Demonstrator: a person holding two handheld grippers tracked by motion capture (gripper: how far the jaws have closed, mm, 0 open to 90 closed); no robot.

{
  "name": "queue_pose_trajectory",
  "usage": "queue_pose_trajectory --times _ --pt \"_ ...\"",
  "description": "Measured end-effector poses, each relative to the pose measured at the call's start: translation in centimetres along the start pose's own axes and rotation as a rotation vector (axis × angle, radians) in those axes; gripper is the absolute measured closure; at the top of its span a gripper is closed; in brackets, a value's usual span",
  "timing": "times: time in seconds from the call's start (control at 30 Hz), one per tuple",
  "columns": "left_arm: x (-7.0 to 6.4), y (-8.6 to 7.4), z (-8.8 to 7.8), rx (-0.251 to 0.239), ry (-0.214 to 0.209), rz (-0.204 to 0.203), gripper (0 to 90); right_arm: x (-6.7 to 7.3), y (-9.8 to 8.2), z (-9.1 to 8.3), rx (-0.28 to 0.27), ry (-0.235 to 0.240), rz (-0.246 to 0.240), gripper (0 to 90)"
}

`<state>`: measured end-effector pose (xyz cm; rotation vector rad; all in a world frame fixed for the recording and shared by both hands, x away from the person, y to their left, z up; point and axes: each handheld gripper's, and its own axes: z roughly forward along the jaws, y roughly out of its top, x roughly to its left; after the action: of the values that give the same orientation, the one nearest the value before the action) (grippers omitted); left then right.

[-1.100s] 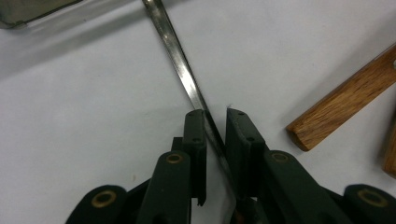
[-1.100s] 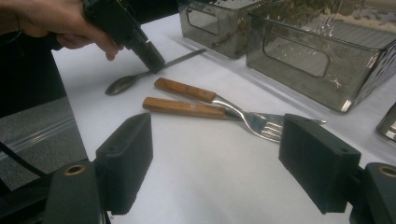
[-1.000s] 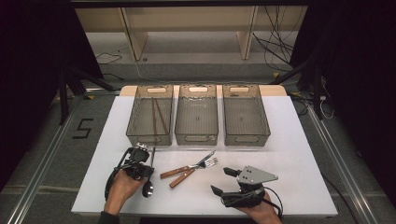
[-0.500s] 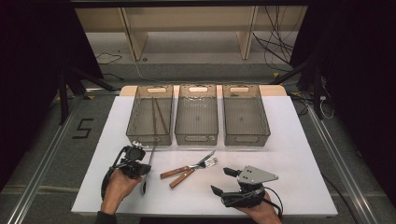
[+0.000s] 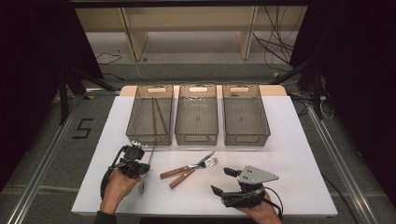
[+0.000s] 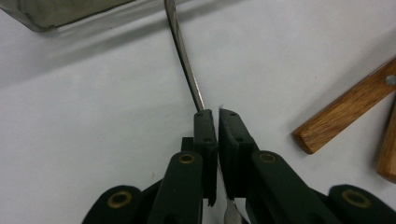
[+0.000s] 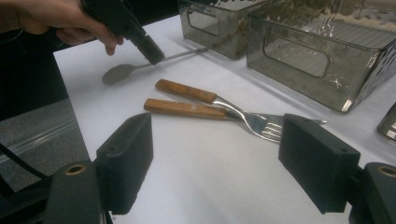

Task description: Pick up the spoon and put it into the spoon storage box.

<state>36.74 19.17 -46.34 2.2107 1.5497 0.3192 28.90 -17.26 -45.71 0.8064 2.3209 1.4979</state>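
Observation:
My left gripper point(image 5: 144, 168) is at the table's front left, shut on the thin handle of a metal spoon point(image 5: 148, 156). Its pads point(image 6: 205, 135) pinch the spoon handle point(image 6: 184, 60), which runs on toward the left bin. The spoon's bowl point(image 7: 119, 72) lies low over the table toward the person. Two wooden-handled forks point(image 5: 187, 171) lie side by side in the middle, tines point(image 7: 266, 126) pointing right. My right gripper point(image 5: 223, 181) is at the front right, open with nothing between its jaws, and the forks point(image 7: 187, 100) lie just beyond it point(image 7: 219, 158).
Three smoky clear bins stand in a row at the back: the left bin point(image 5: 135, 116) holds two thin dark sticks point(image 5: 159, 114); nothing shows in the middle bin point(image 5: 180, 116) or the right bin point(image 5: 266, 116). White table surface point(image 5: 299, 154) spreads to the right of the forks.
My left gripper has shifted a little to the left with the spoon, whose handle now points toward the left bin. The right gripper and the forks have stayed put.

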Motion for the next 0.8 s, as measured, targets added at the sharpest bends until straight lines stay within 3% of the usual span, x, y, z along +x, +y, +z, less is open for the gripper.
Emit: queue_pose_trajectory --times 0.33,0.53,0.63,0.8 --pt "-0.06 0.02 0.20 -0.001 0.020 0.004 83.9 -0.01 -0.01 -0.04 0.000 -0.002 -0.001 26.9" --pt "-0.07 0.03 0.48 0.002 -0.002 0.001 82.4 0.00 -0.02 -0.05 -0.002 -0.001 0.001 26.9" --pt "-0.19 0.10 0.47 0.009 0.015 0.008 82.3 -0.02 -0.03 -0.08 -0.002 -0.002 0.002 27.0" --pt "-0.09 0.12 0.45 0.008 0.010 -0.003 83.5 -0.01 -0.02 -0.12 -0.004 -0.003 0.005 27.0"
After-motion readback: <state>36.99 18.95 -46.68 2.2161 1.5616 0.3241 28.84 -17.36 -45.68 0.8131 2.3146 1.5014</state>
